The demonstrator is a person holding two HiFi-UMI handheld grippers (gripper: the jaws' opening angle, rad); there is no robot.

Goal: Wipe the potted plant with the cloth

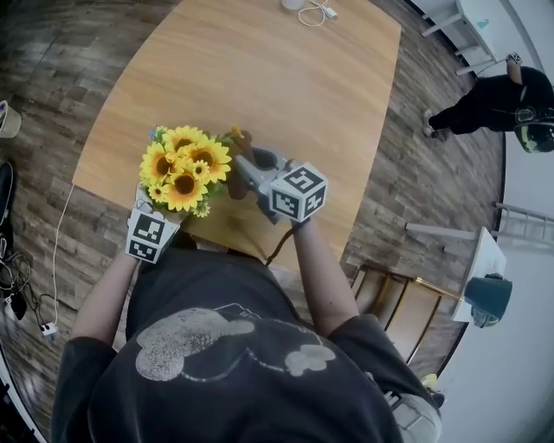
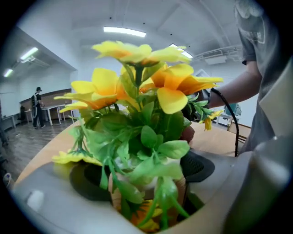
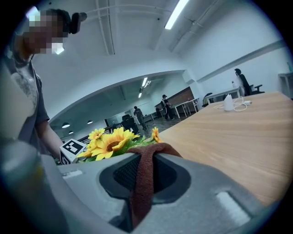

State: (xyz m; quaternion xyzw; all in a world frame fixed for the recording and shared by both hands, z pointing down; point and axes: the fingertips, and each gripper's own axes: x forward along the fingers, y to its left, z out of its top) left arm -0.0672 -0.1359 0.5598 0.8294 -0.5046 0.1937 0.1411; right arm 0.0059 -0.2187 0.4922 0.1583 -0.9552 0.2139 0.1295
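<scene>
The potted plant [image 1: 183, 169] is a bunch of yellow sunflowers with green leaves in a small pale pot [image 2: 143, 185]. It is held up over the near edge of the wooden table [image 1: 260, 78]. My left gripper [image 2: 146, 183] is shut on the pot, with a black pad [image 2: 198, 165] pressed to each side; in the head view the flowers hide its jaws. My right gripper [image 3: 145, 171] is shut on a brown cloth [image 3: 144, 183] that hangs down between its jaws. In the head view the right gripper [image 1: 247, 169] and cloth [image 1: 240, 138] sit just right of the blooms, level with them.
A white object with a cable [image 1: 307, 9] lies at the table's far end. A wooden stool [image 1: 402, 303] and a dark green can [image 1: 489, 297] stand to my right. A person in black [image 1: 498, 99] is beyond the table. Cables [image 1: 26, 303] trail on the floor at left.
</scene>
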